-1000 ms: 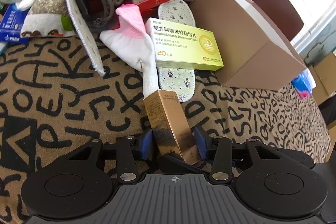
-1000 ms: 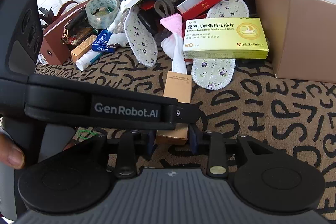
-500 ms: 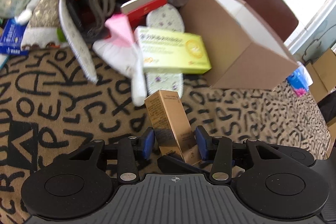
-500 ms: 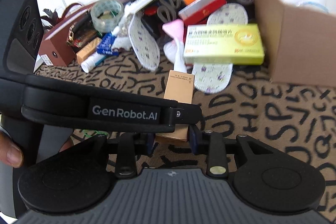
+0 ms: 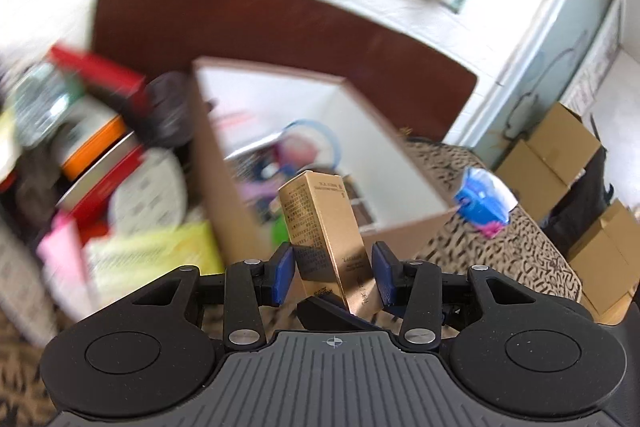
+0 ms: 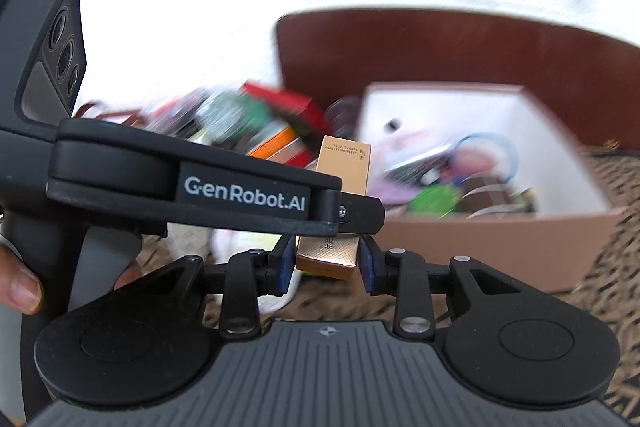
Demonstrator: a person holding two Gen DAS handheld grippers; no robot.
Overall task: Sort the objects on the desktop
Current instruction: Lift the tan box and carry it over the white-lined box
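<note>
Gold carton clamped in both grippers' jaws, left and right.

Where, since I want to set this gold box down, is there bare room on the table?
Bare patterned cloth lies right of the cardboard box, around the blue packet. Left of the box the pile of cartons and insoles is crowded; the box's inside is cluttered too.
</note>
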